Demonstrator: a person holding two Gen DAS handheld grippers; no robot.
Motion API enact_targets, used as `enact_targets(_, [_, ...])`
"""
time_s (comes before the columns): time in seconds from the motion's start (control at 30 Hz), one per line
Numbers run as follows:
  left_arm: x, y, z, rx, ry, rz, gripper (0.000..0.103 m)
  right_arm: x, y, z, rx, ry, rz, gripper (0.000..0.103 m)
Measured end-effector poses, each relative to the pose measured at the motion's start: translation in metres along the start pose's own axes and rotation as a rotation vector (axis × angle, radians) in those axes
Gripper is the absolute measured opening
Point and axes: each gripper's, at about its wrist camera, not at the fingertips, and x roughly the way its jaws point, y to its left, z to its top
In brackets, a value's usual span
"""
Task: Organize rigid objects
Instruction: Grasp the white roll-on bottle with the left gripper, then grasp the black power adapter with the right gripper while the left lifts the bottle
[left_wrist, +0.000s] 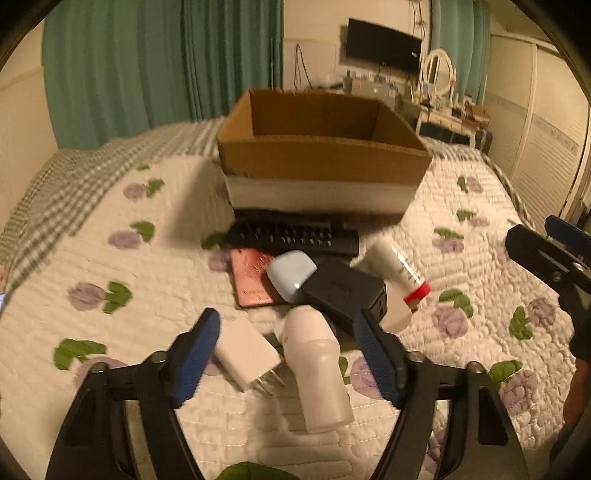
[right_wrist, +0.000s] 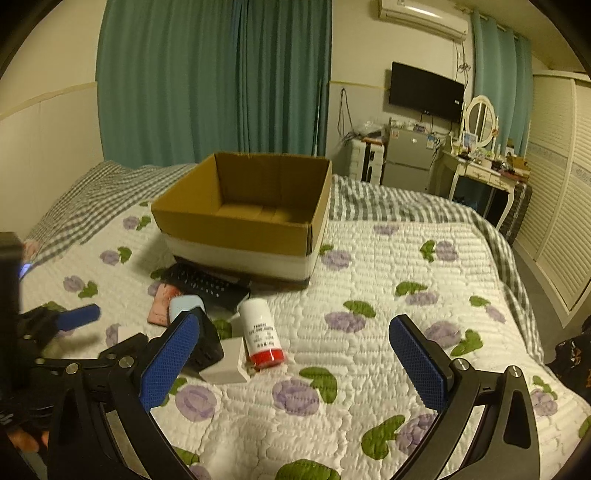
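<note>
A white bottle (left_wrist: 317, 365) is seen lying on the bed (left_wrist: 461, 221), framed between the spread fingers of the left claw (left_wrist: 288, 354), cap end pointing back toward the claw. Nothing is gripped yet; the left claw is released. Just left of the bottle, by the left finger, a white charger (left_wrist: 245, 352) is lying with prongs toward the claw. Just ahead of the claw a pile is seen: a black power brick (left_wrist: 345, 291), a light blue case (left_wrist: 291, 273) leaning on it, a pink card (left_wrist: 249, 280) underneath, a black remote (left_wrist: 295, 236) farther ahead. To the right of the pile a red-capped bottle (left_wrist: 400, 271) is lying on its side, with a white adapter (left_wrist: 397, 314) nearer, touching the brick. The cardboard box (left_wrist: 321, 155) is well ahead, beyond the remote, open and apparently empty.

The right claw (right_wrist: 295, 365) is held released over the quilt, nothing between its fingers; the red-capped bottle is just ahead and left of its centre.

Step judged: pickup of the white bottle by the left claw, first of many, so the task is barely begun. For a clean grasp, the fingers should be lowered astride the wider body, not the narrow cap, and closed squarely so the round body is not squirted out. The charger should be kept outside the left finger. The soft quilt may give, so a slightly deep reach is advised.
</note>
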Motion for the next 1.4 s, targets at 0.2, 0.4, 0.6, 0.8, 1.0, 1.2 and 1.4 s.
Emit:
enact_targets(0.2, [0.03,-0.012,-0.009,0.035,0.122,-0.027,0.045,0.01,-0.009,-0.006,0.034,0.032,0.024,0.103])
enact_targets(0.4, [0.055,-0.024,-0.015,0.1,0.209,0.023,0.048,0.014,-0.011,-0.009,0.047,0.052,0.039,0.103])
enact_targets(0.6, [0.043,-0.02,-0.013,0.079,0.166,0.025,0.045,0.018,-0.002,-0.011,-0.005,0.063,0.043,0.103])
enact_targets(0.8, [-0.014,0.016,0.008,-0.039,-0.01,0.001,0.045,0.029,0.021,-0.011,-0.113,0.081,0.111,0.102])
enact_targets(1.0, [-0.024,0.047,0.017,-0.083,-0.019,0.088,0.045,0.051,0.076,-0.018,-0.324,0.136,0.226,0.096])
enact_targets(1.2, [-0.018,0.067,0.013,-0.146,0.008,0.097,0.045,0.083,0.116,-0.026,-0.378,0.235,0.31,0.081])
enact_targets(1.4, [-0.016,0.07,0.011,-0.165,0.019,0.087,0.045,0.119,0.139,-0.04,-0.374,0.348,0.303,0.047])
